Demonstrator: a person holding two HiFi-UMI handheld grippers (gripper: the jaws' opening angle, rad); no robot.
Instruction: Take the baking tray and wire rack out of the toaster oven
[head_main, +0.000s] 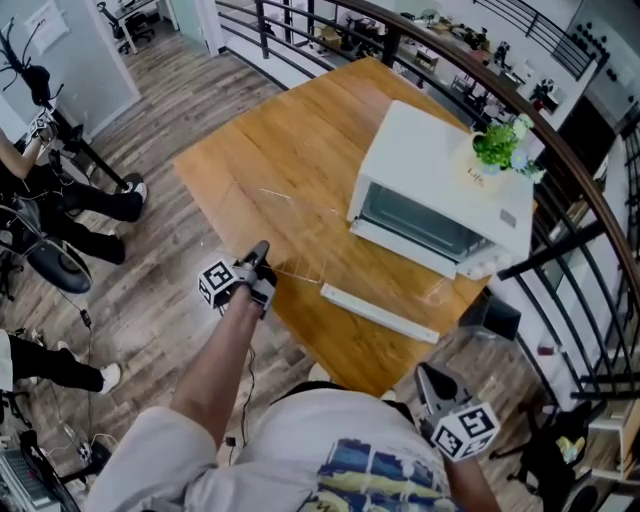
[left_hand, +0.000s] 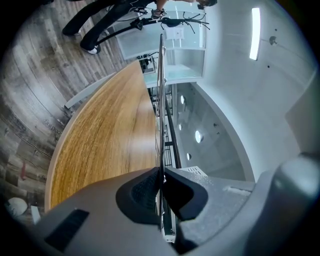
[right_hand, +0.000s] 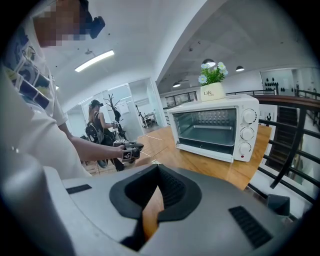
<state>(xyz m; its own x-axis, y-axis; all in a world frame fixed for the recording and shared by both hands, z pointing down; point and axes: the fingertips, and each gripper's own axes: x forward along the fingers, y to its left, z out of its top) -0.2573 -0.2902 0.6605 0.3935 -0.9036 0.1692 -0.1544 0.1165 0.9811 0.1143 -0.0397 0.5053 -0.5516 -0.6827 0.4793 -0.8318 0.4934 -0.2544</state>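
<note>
A white toaster oven (head_main: 440, 190) stands at the right of the wooden table (head_main: 270, 180). Its glass door hangs open toward me, the white handle bar (head_main: 378, 312) lowest. In the right gripper view the oven (right_hand: 215, 127) shows a dark baking tray (right_hand: 210, 134) inside; I cannot make out the wire rack. My left gripper (head_main: 260, 248) hovers over the table's near-left edge, left of the door, shut and empty (left_hand: 161, 176). Below the table's near corner my right gripper (head_main: 424, 372) points at the oven, its fingertips together with nothing between them (right_hand: 157, 166).
A small potted plant (head_main: 500, 148) sits on the oven's top. A dark railing (head_main: 560, 150) curves behind the table and down its right side. Seated people and black equipment (head_main: 60, 200) are on the wood floor at the left.
</note>
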